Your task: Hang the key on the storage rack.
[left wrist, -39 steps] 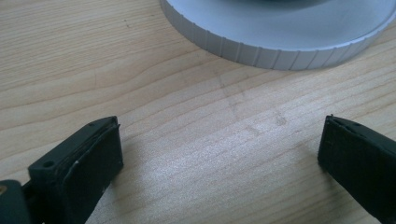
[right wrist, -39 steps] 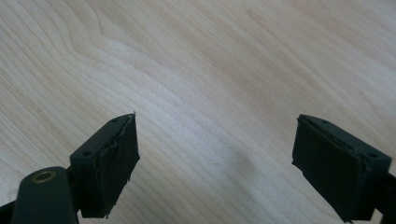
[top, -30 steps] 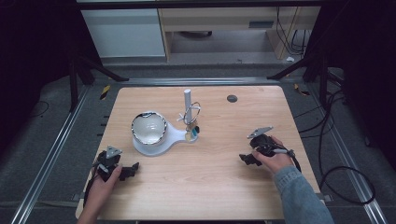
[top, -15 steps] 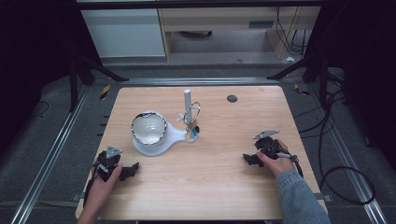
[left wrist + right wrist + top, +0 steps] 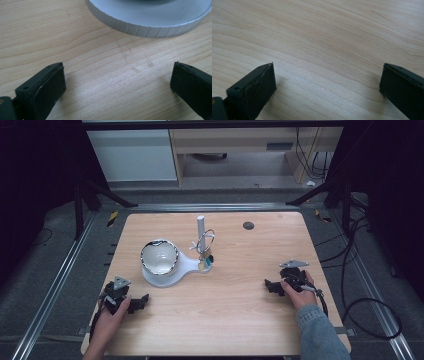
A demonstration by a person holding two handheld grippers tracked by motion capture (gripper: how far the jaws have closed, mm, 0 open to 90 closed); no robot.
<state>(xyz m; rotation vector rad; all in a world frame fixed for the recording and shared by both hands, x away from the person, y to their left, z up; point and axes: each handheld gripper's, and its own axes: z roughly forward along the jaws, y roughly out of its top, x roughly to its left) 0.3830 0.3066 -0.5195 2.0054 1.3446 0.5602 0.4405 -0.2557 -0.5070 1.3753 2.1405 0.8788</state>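
A white stand [image 5: 186,268] sits mid-table and carries a bowl with a shiny rim [image 5: 159,256]. An upright white post [image 5: 201,226] on the stand has a metal ring [image 5: 206,240] and small trinkets hanging from it. My left gripper [image 5: 139,302] rests low at the near left, open and empty. In the left gripper view the left gripper [image 5: 117,82] points at the stand's ribbed edge [image 5: 150,27]. My right gripper [image 5: 272,287] lies at the near right, apart from the stand. Its jaws have just been opening, and the right gripper [image 5: 328,85] has only bare wood between them.
A small dark disc [image 5: 248,225] is set into the table [image 5: 240,330] near the far right. Black frame legs stand beyond the far corners, and cables lie on the floor to the right.
The right hand has shifted its gripper a little to the right and lower toward the tabletop. The left hand and the stand have stayed put.
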